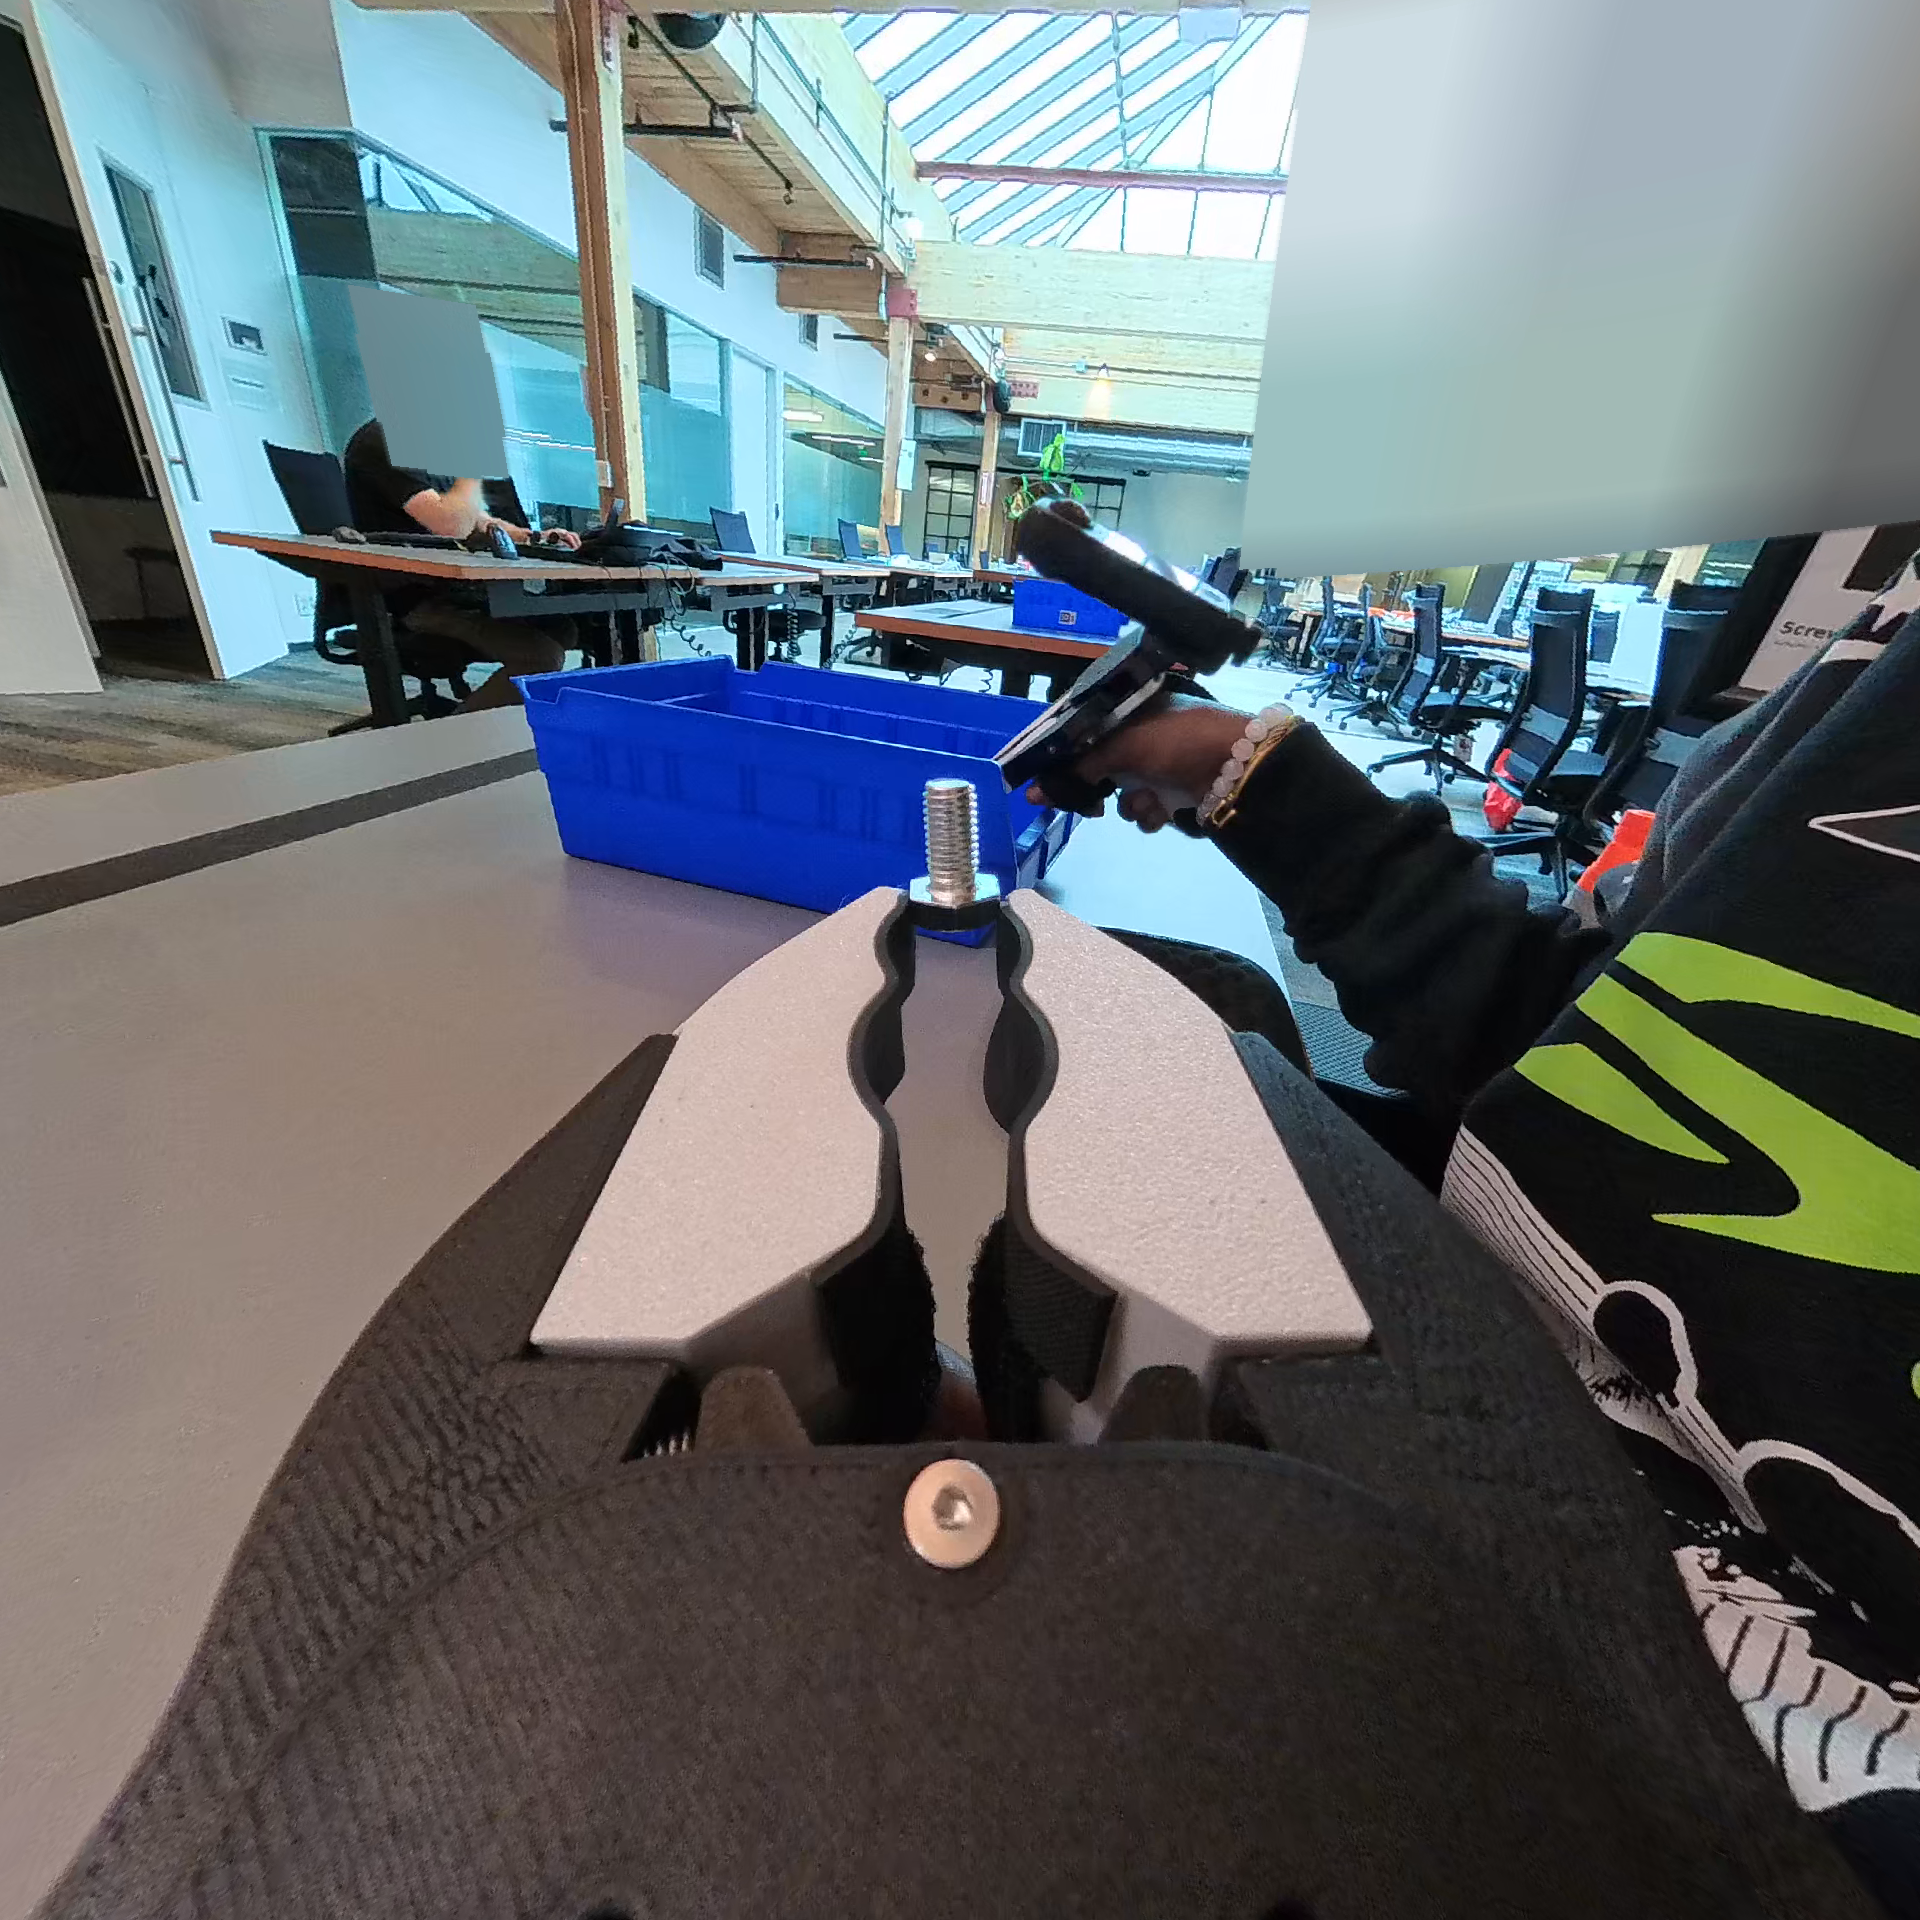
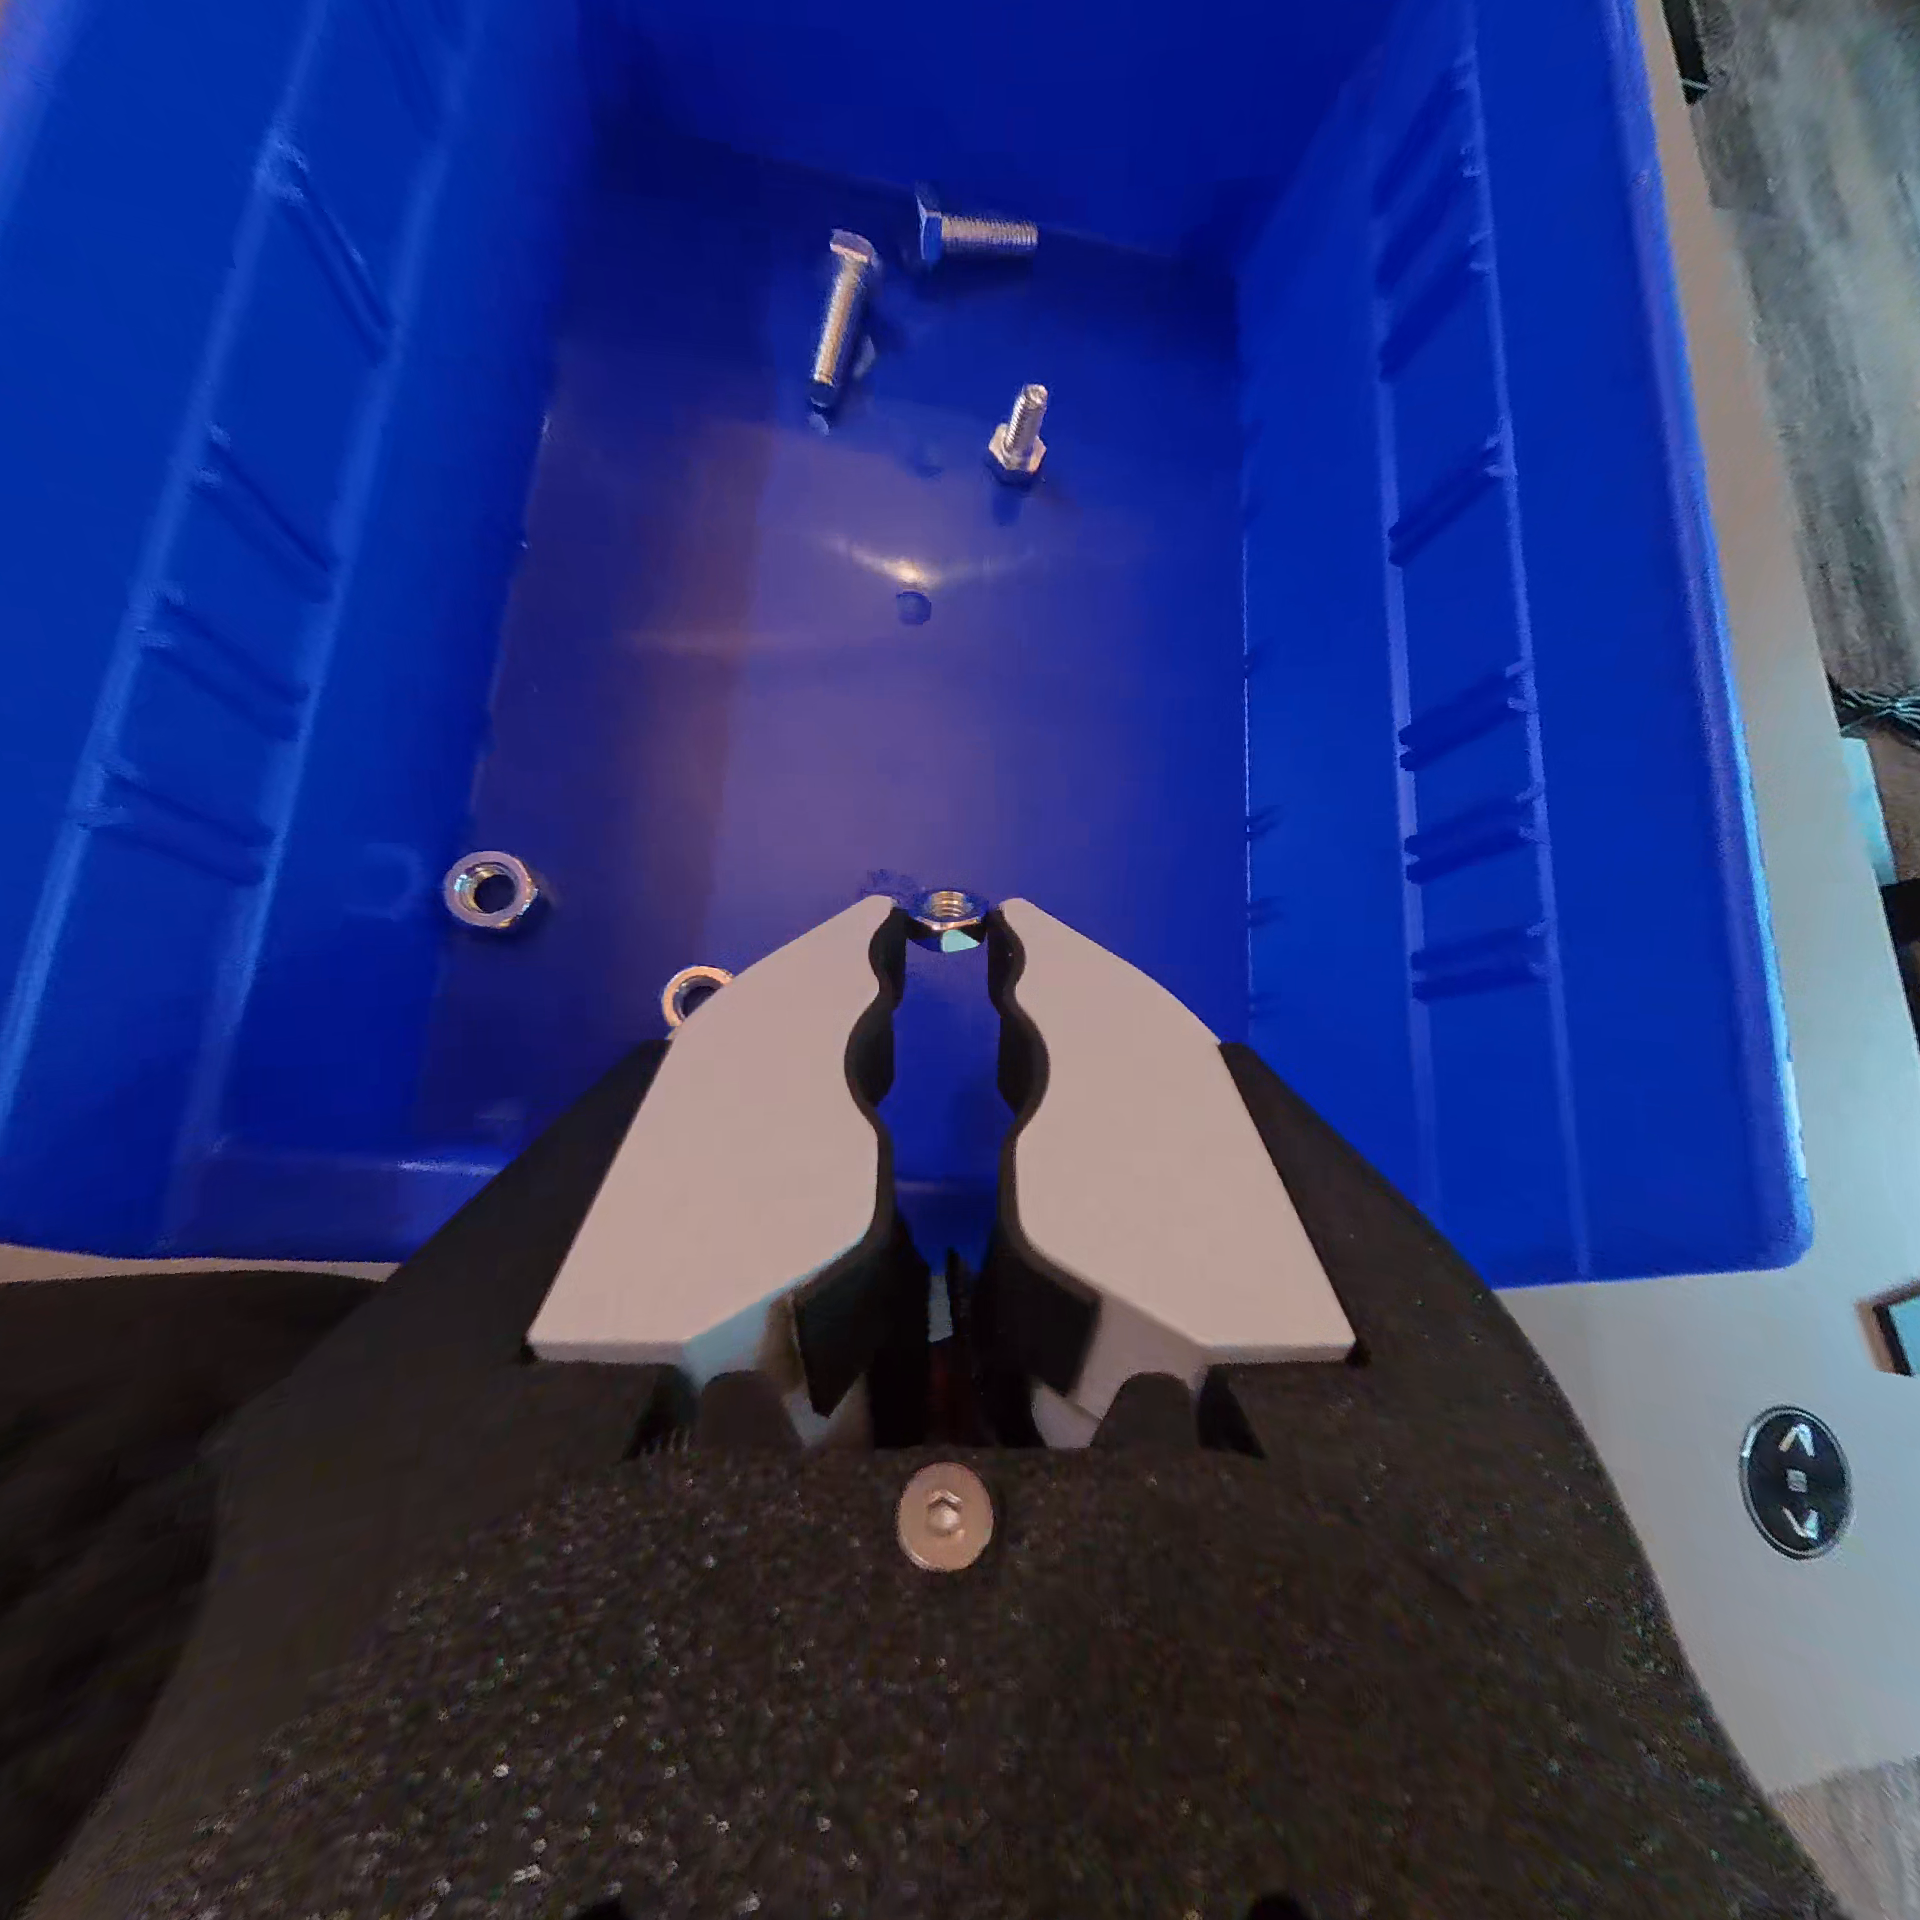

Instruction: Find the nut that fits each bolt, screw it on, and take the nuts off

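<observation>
Left claw (image 1: 954, 906) clamped on the hex head of a silver bolt (image 1: 951, 840), threaded shank upright, above the grey tabletop (image 1: 312, 1091) just before the blue bin (image 1: 769, 790); right claw (image 2: 948, 925) inside the bin, clamped on a small silver hex nut (image 2: 943, 920) — pads pressing its flats; two loose nuts (image 2: 490, 891) to its left; three bolts (image 2: 842, 312) at the far end.
</observation>
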Tool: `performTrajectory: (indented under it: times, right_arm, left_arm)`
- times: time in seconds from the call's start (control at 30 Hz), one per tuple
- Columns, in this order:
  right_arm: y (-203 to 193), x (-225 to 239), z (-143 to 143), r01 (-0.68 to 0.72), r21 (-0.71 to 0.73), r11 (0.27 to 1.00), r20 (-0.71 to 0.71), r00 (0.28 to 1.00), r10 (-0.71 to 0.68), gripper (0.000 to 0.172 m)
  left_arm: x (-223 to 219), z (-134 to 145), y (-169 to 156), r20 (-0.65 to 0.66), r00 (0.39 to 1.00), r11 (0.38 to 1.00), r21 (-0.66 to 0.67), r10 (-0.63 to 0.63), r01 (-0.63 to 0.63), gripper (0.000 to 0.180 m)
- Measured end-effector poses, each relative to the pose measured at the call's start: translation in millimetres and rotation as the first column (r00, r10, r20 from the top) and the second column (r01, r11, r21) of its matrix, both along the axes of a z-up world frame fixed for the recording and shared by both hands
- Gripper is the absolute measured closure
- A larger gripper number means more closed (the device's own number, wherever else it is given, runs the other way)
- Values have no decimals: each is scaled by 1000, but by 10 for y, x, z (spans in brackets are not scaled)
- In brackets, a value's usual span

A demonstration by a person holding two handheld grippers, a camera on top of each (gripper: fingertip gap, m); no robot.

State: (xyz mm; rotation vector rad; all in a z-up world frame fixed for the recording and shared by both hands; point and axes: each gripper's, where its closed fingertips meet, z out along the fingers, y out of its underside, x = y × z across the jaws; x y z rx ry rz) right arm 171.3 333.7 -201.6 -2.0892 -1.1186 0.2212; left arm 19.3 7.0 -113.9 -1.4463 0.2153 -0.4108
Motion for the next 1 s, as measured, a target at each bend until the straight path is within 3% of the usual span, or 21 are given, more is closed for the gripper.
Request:
performTrajectory:
  times: [0.17,0.33,0.4,0.5,0.57,0.63,0.73,0.83,0.9,1.0]
  right_arm:
    - [-1,14,-27,-5,1,1000,50,999,5,155]
    - [5,16,-15,2,-2,1000,31,1000,-2,141]
    - [4,-37,109,2,47,999,-34,999,0,142]
    - [-257,-347,455,-128,142,982,-210,965,157,144]
    - [-633,-630,716,-278,197,940,-326,886,330,144]
    - [-1116,-892,957,-443,247,862,-420,753,507,145]
    - [-2004,-1185,1223,-705,257,661,-558,451,697,145]
    - [-2745,-1300,1374,-858,258,444,-646,188,740,145]
    - [-3045,-1365,1372,-901,249,355,-660,110,743,146]
    - [-3274,-1481,1268,-930,215,298,-655,89,751,147]
  left_arm:
    - [3,-1,-1,1,1000,1000,-1,-4,4,166]
    - [4,-6,3,-1,1000,1000,-3,-4,4,166]
    - [3,-9,6,-1,1000,1000,-5,-3,3,166]
    - [6,-19,14,-4,1000,1000,-11,-3,3,166]
    - [8,-26,19,-6,1000,1000,-16,-4,4,166]
    - [10,-29,22,-7,1000,1000,-18,-4,4,166]
    - [14,-35,25,-10,1000,1000,-21,-5,5,166]
    - [20,-38,25,-15,1000,1000,-21,-5,5,166]
    - [24,-41,26,-17,1000,1000,-23,-7,6,166]
    - [35,-47,28,-26,1000,1000,-25,-8,7,166]
